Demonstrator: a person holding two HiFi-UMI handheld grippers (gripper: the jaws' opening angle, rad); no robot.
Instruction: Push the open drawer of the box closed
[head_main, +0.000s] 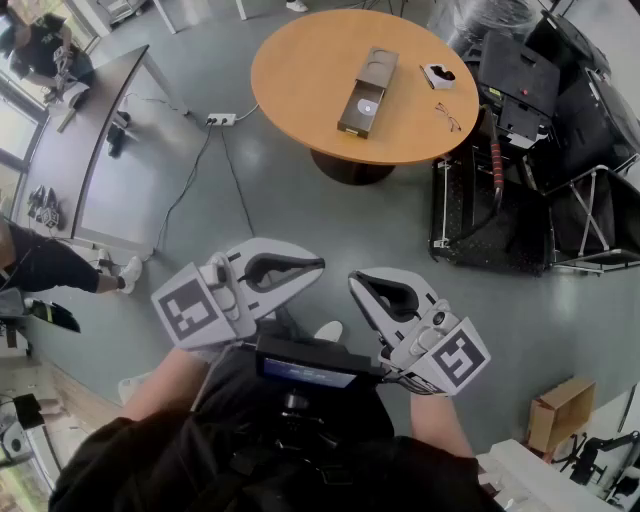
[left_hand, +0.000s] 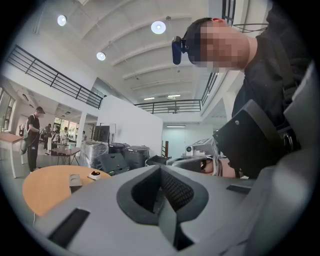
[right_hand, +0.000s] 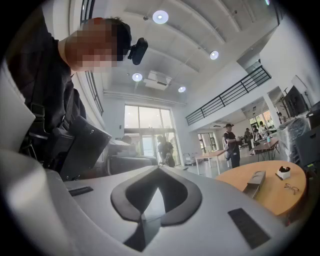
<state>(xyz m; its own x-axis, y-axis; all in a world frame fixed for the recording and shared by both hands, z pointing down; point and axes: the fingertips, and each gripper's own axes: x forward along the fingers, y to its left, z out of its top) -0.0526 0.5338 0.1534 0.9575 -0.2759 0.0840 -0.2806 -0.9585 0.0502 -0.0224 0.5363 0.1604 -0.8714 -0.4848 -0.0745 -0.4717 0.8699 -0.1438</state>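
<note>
Left gripper (head_main: 318, 264) closed, jaw tips meeting, nothing between them; its own view (left_hand: 160, 168) shows the same. Right gripper (head_main: 354, 279) also closed and empty, and its own view (right_hand: 159, 168) agrees. I have both held low against the body, over the grey floor (head_main: 300, 215), well apart from the work.

The box (head_main: 377, 68) lies on the round wooden worktop (head_main: 300, 70) far ahead, near its middle. Its drawer (head_main: 364, 106) stands out at the end nearer me, with a pale disc inside.

A small white item (head_main: 438, 74) and a pair of glasses (head_main: 447, 117) sit to the right of the box on the same worktop. Neither touches it.
</note>
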